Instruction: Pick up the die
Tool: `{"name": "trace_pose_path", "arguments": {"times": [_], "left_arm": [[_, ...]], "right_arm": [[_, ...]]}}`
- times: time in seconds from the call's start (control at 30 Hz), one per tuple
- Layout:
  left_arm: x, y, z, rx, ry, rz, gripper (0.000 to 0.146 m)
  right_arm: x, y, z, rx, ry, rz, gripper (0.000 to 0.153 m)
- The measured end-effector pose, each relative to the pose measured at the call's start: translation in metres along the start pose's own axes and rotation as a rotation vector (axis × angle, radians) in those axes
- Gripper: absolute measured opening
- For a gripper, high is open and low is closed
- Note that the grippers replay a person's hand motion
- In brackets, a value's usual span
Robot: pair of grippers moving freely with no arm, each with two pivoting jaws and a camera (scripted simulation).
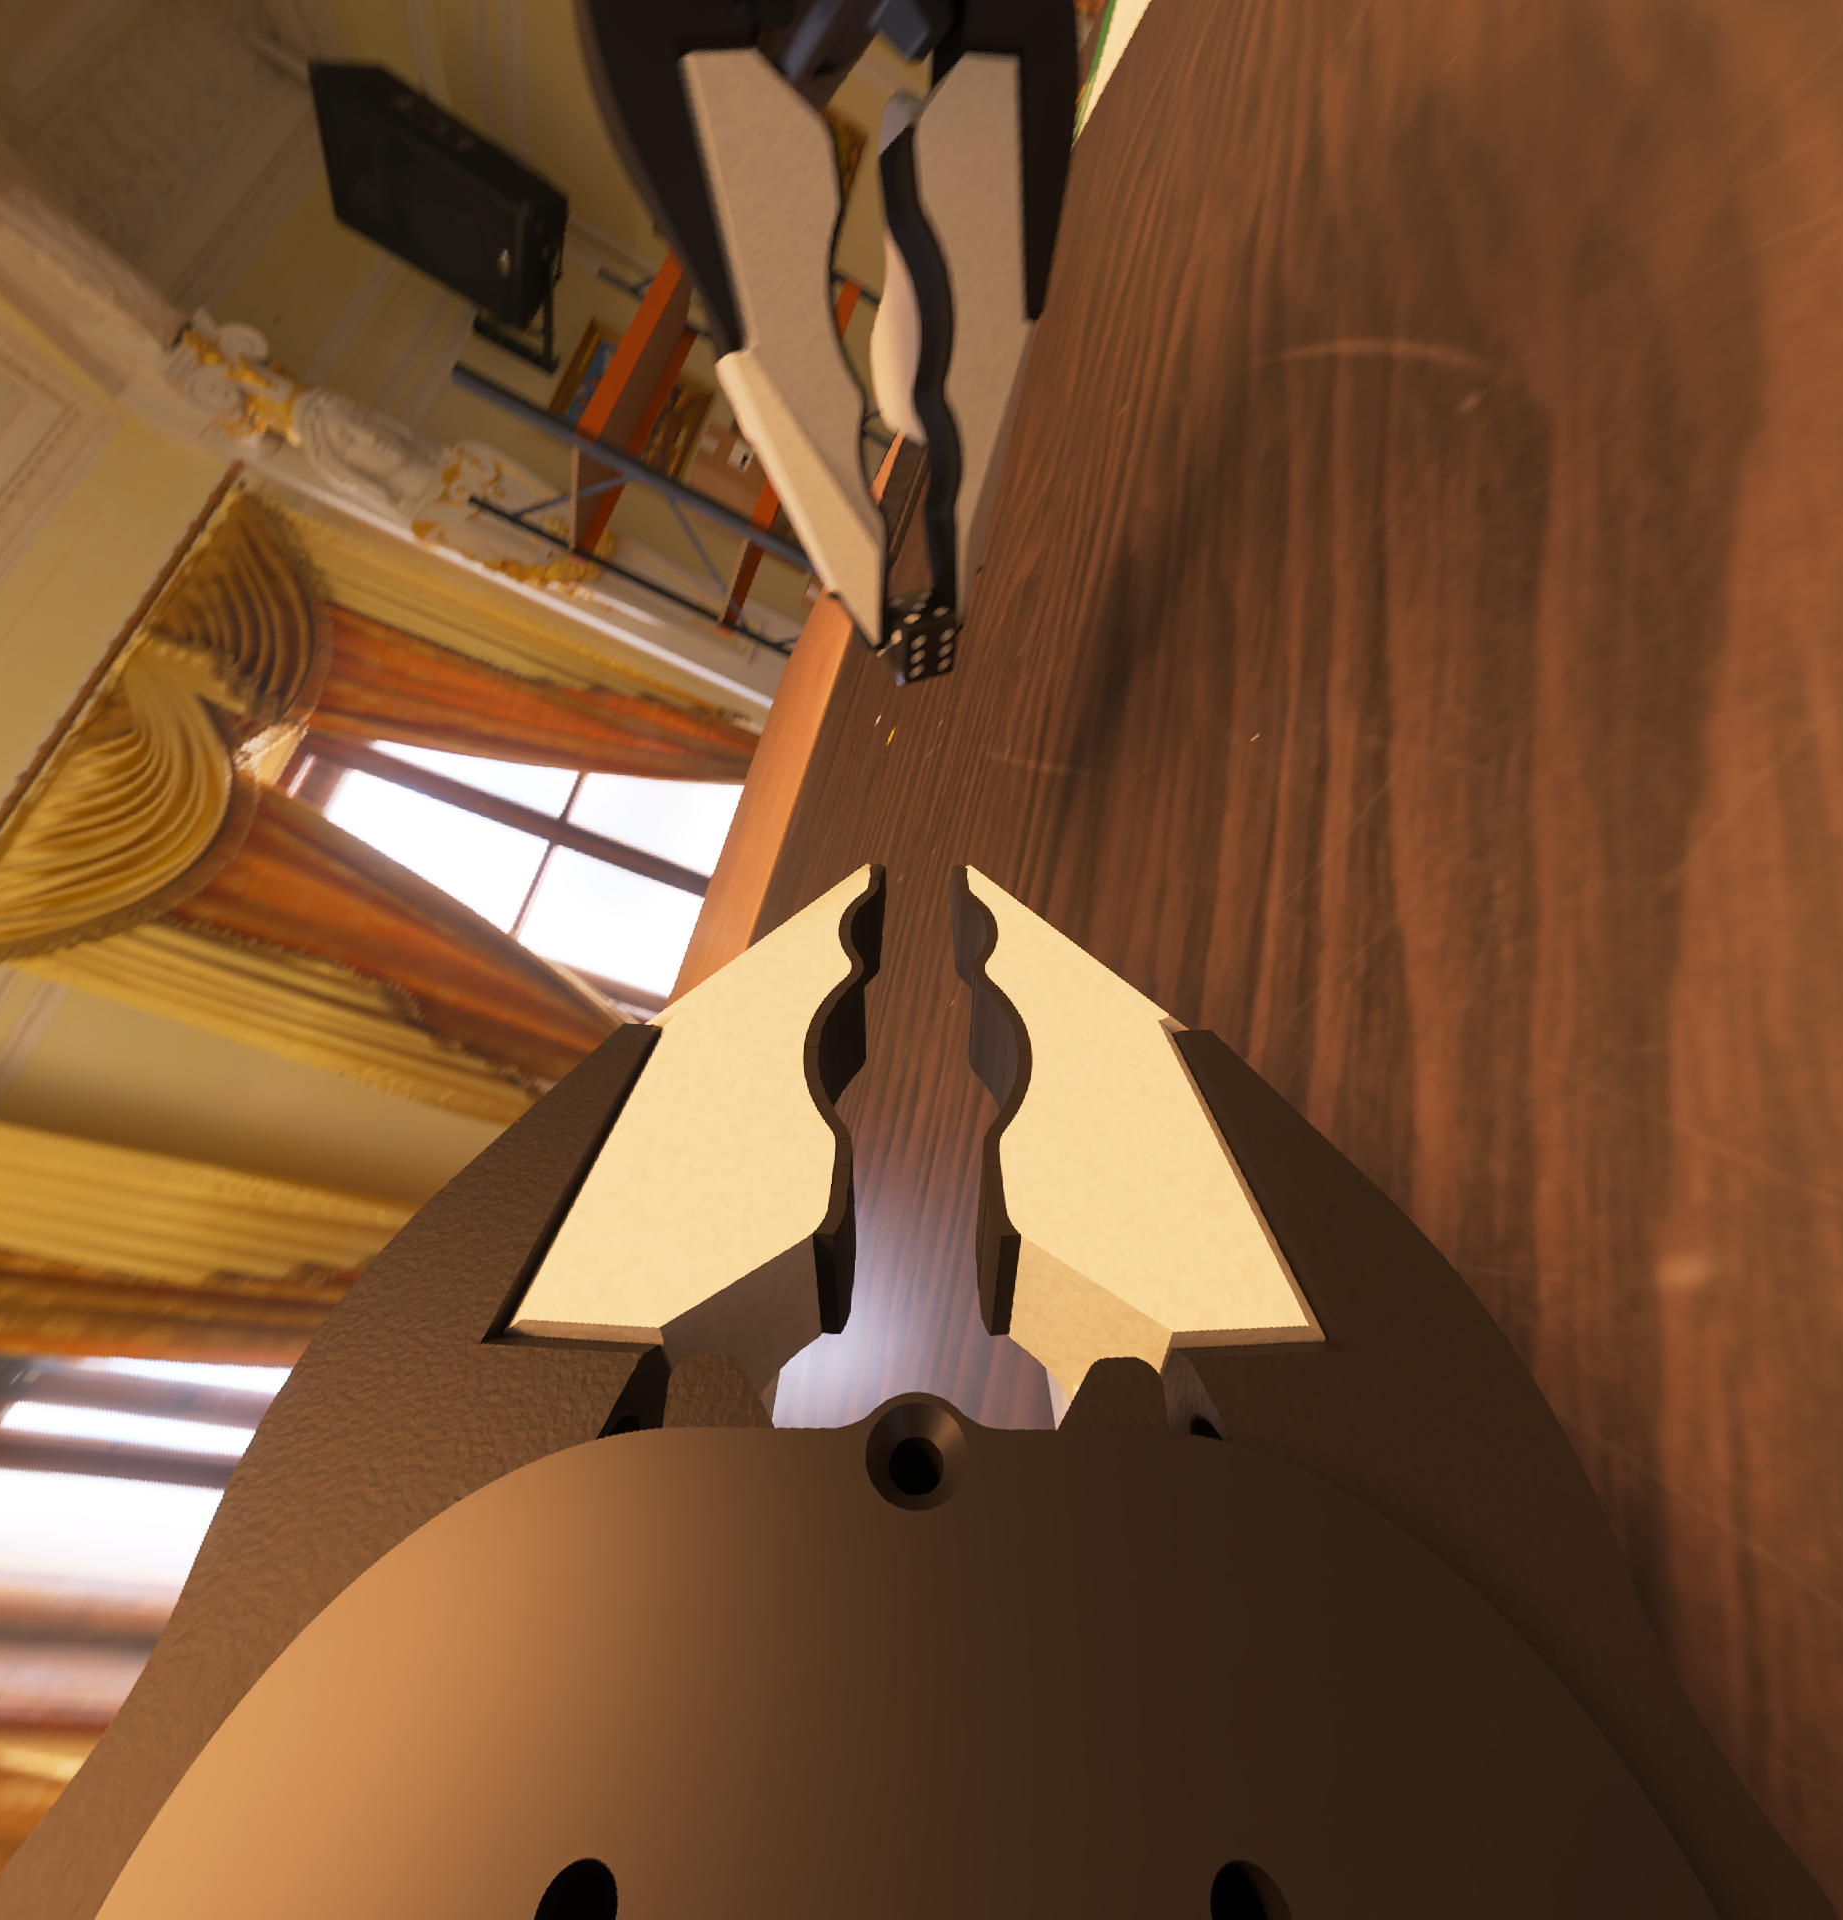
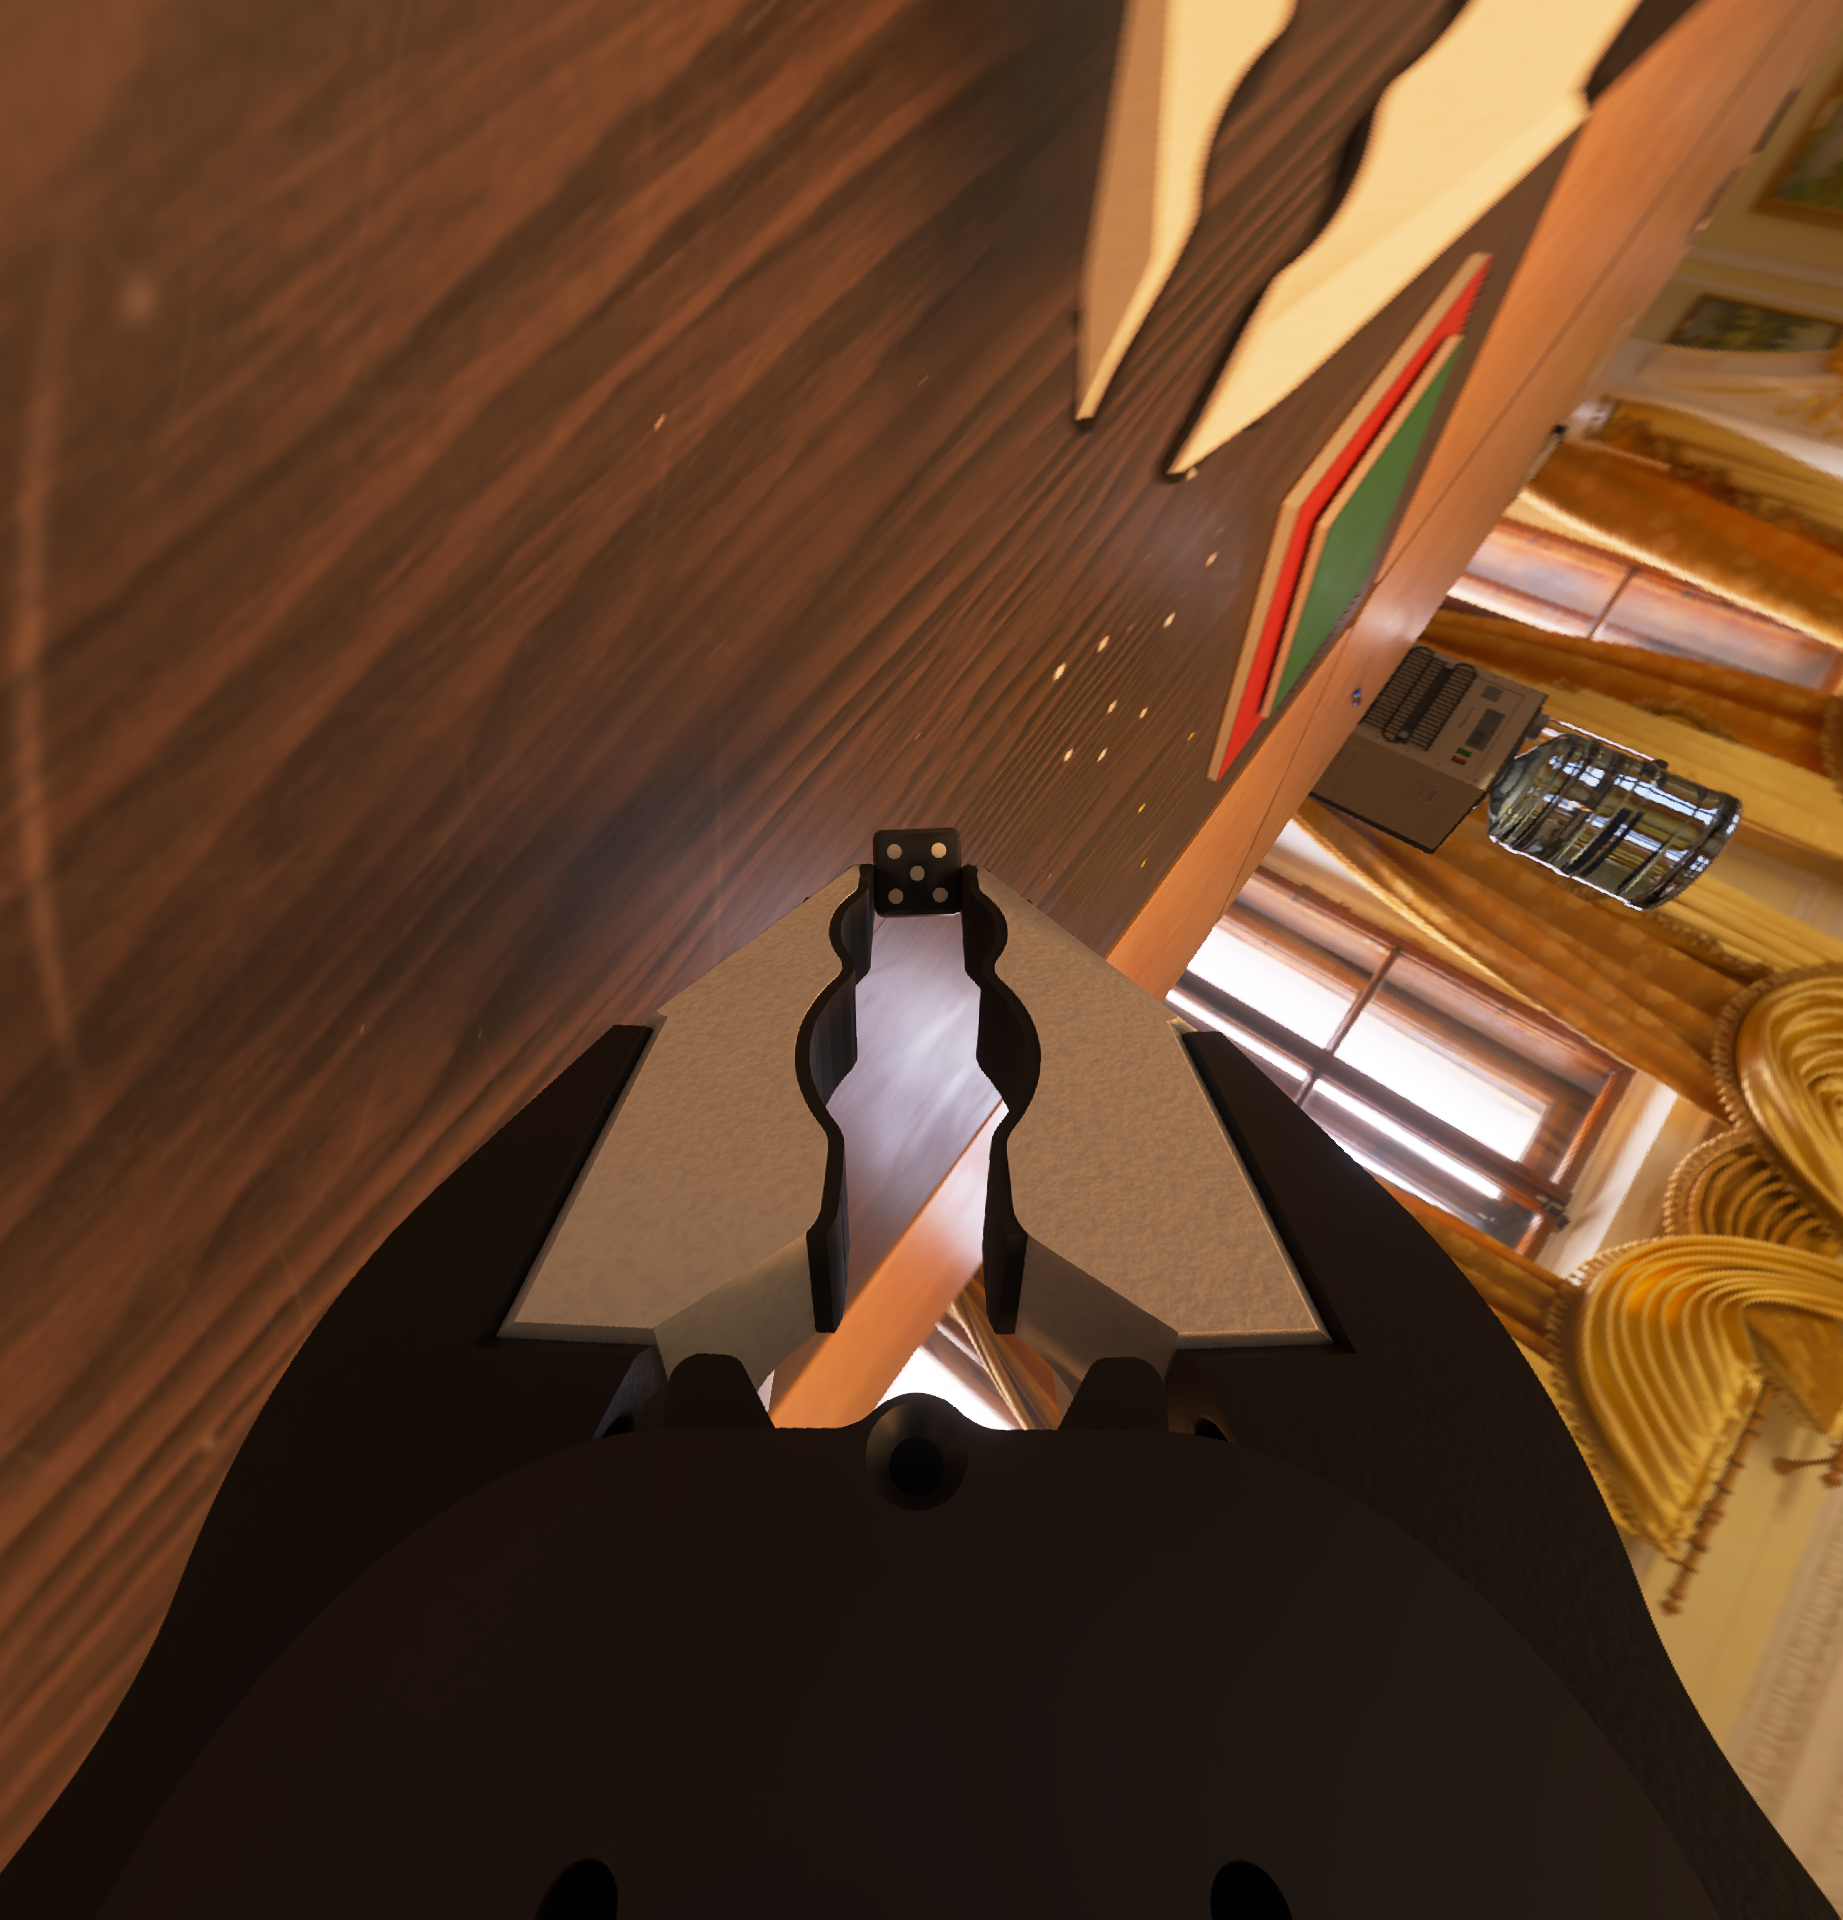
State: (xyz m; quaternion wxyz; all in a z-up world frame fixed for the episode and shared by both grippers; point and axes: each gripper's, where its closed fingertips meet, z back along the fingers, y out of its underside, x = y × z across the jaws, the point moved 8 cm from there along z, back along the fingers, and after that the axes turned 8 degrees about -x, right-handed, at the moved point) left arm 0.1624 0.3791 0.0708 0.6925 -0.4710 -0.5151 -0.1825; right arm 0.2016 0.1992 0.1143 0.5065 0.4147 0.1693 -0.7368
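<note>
The die (image 2: pixel 917 875) is a small black cube with pale pips, so it has no long axis. In the right wrist view it sits just above the centre of the frame, clamped between the 2 fingertips of the right gripper (image 2: pixel 917 894), its visible face turned square to the camera and showing 5 pips. About half of the cube sticks out past the tips.

The left wrist view shows the same grip from the far side. There the right gripper (image 1: pixel 919 613) reaches down from the top of the frame, and the die (image 1: pixel 925 646) is at its tips, just above centre, with 2 faces and an edge turned toward the camera. The cube looks very close to the brown wooden table (image 1: pixel 1416 831); whether it touches cannot be told.

The left gripper (image 1: pixel 917 883) fills the lower half of its own view, its fingers parted by a narrow gap with nothing between them, pointing at the die from well apart.

Only the right wrist view shows a flat red and green board (image 2: pixel 1343 551) lying near the table edge at upper right, and a water dispenser (image 2: pixel 1540 779) beyond it. Only the left wrist view shows a dark box (image 1: pixel 439 197) and orange shelving (image 1: pixel 647 405) at upper left.
</note>
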Motion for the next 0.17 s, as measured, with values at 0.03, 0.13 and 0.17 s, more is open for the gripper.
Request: {"name": "trace_pose_path", "arguments": {"times": [0.03, 0.13, 0.17], "left_arm": [[0.002, 0.002, 0.000, 0.027, -0.019, -0.003, 0.012], [0.008, 0.010, 0.000, 0.119, -0.076, -0.003, 0.012], [0.009, 0.012, 0.000, 0.143, -0.094, 0.000, 0.012]], "right_arm": [[0.003, 0.003, -0.001, 0.025, -0.023, 0.028, 0.016], [0.014, 0.009, -0.006, 0.146, -0.100, 0.206, 0.016], [0.017, 0.009, -0.008, 0.164, -0.133, 0.255, 0.016]]}}
